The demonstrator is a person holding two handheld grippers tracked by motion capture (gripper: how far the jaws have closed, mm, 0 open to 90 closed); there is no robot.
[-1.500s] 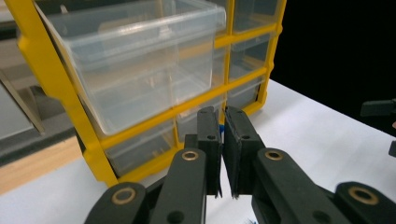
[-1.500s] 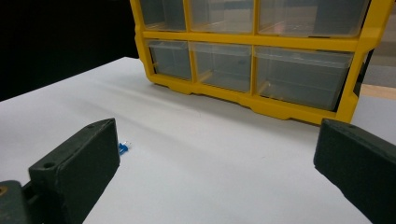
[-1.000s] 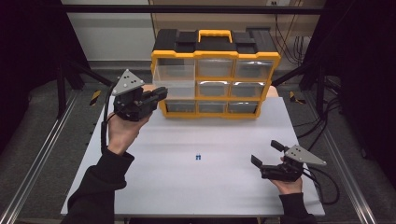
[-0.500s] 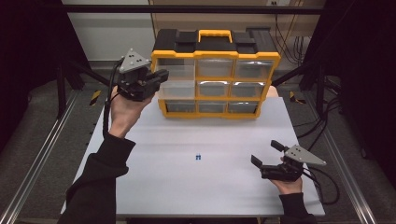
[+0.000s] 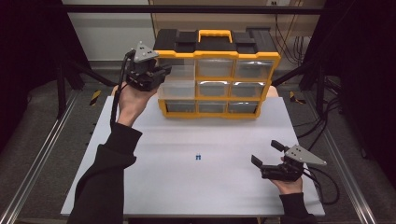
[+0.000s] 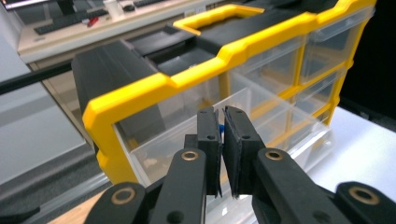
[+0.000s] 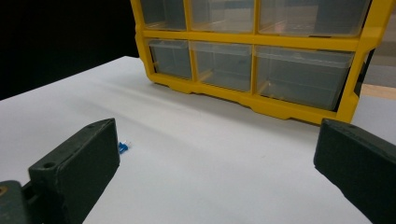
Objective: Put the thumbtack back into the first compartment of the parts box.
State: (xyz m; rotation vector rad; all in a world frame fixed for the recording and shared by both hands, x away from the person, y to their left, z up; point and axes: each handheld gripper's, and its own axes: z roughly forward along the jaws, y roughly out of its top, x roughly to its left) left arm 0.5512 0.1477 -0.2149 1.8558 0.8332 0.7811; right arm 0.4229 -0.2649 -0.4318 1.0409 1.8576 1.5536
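Clenched on a tiny blue piece (image 6: pixel 219 130), my left gripper (image 5: pixel 161 74) hangs over the pulled-out clear plastic drawer (image 6: pixel 196 135) at the upper left of the yellow-framed, black-topped organiser box (image 5: pixel 217 74). Mid-table on the white tabletop (image 5: pixel 187 186) I see another small blue part (image 5: pixel 199 157). At right, my right gripper (image 5: pixel 265 153) rests with jaws spread wide, grasping nothing.

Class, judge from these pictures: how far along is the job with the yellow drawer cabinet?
Done: the top-left drawer is pulled out. In hand: the left gripper, fingers shut, seems to pinch a blue bit above it. Left: dropping it in, then fetching the blue piece on the table; the right gripper rests open nearby.
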